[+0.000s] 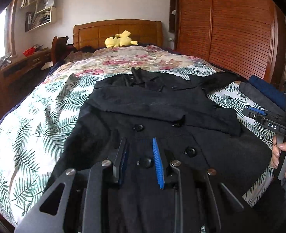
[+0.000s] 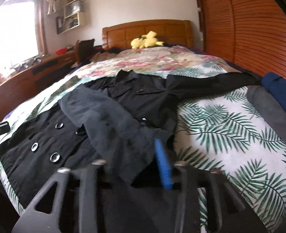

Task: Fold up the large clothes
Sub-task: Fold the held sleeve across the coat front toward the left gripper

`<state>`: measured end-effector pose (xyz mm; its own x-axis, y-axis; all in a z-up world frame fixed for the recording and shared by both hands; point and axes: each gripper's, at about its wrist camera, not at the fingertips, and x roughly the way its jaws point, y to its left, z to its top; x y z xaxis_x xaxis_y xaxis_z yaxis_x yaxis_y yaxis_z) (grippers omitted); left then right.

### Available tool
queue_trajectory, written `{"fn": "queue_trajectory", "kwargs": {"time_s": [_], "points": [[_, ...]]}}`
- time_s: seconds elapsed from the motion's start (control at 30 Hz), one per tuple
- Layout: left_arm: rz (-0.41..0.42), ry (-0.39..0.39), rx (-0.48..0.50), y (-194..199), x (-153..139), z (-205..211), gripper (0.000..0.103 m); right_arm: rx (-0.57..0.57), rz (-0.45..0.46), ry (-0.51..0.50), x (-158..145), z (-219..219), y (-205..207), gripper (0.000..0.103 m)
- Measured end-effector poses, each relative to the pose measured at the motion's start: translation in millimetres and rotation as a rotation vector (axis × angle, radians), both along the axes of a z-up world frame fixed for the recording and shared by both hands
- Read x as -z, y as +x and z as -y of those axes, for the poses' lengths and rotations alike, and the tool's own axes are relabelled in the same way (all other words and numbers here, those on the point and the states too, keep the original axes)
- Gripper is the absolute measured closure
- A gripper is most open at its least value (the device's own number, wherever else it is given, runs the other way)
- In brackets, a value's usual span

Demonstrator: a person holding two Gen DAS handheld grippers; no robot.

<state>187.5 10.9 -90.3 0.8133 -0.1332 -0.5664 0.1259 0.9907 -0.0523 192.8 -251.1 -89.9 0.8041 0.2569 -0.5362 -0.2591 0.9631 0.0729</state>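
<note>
The black coat [image 1: 162,116] lies buttoned-side up on the bed [image 1: 36,120], one sleeve [image 2: 108,116] folded across it; my left hand-held gripper [image 1: 141,151] stands narrowly parted and empty, my right hand-held gripper [image 2: 131,155] half open, empty over the sleeve, so I should smooth that fold before taking the far sleeve.

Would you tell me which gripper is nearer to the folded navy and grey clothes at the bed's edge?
Right. The right gripper is at the black coat's edge on the side of the folded clothes; the left gripper is over the coat's buttons, farther off.
</note>
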Motion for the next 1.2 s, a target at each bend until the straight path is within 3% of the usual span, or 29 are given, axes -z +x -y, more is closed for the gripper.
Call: {"fn": "queue_trajectory", "kwargs": {"time_s": [0.13, 0.4, 0.53, 0.63, 0.67, 0.7, 1.0, 1.2], "points": [[-0.001, -0.010, 0.013, 2.4, 0.1, 9.9, 0.080, -0.007, -0.006, 0.002, -1.0, 3.8, -1.9, 0.054], [-0.010, 0.004, 0.038, 6.1, 3.7, 29.1, 0.080, -0.118, -0.140, 0.032, 20.0, -6.5, 0.2, 0.054], [-0.015, 0.013, 0.044, 7.3, 5.3, 33.4, 0.080, -0.125, -0.162, 0.017, 28.8, -10.3, 0.2, 0.055], [-0.018, 0.016, 0.045, 7.7, 6.0, 34.5, 0.080, -0.149, -0.169, 0.003, 32.2, -16.0, 1.2, 0.079], [-0.019, 0.016, 0.043, 7.5, 6.0, 34.2, 0.080, -0.163, -0.167, -0.005, 32.4, -17.9, 1.2, 0.096], [-0.021, 0.015, 0.042, 7.9, 6.0, 34.5, 0.080, -0.188, -0.169, -0.012, 32.7, -20.2, -0.1, 0.100], [-0.022, 0.014, 0.049, 6.9, 4.4, 36.0, 0.080, -0.348, -0.115, 0.067, 0.1, -40.7, -43.1, 0.103], [-0.015, 0.019, 0.054, 5.3, 3.1, 36.9, 0.080, -0.370, -0.097, 0.018, -3.5, -51.6, -69.2, 0.103]]}}
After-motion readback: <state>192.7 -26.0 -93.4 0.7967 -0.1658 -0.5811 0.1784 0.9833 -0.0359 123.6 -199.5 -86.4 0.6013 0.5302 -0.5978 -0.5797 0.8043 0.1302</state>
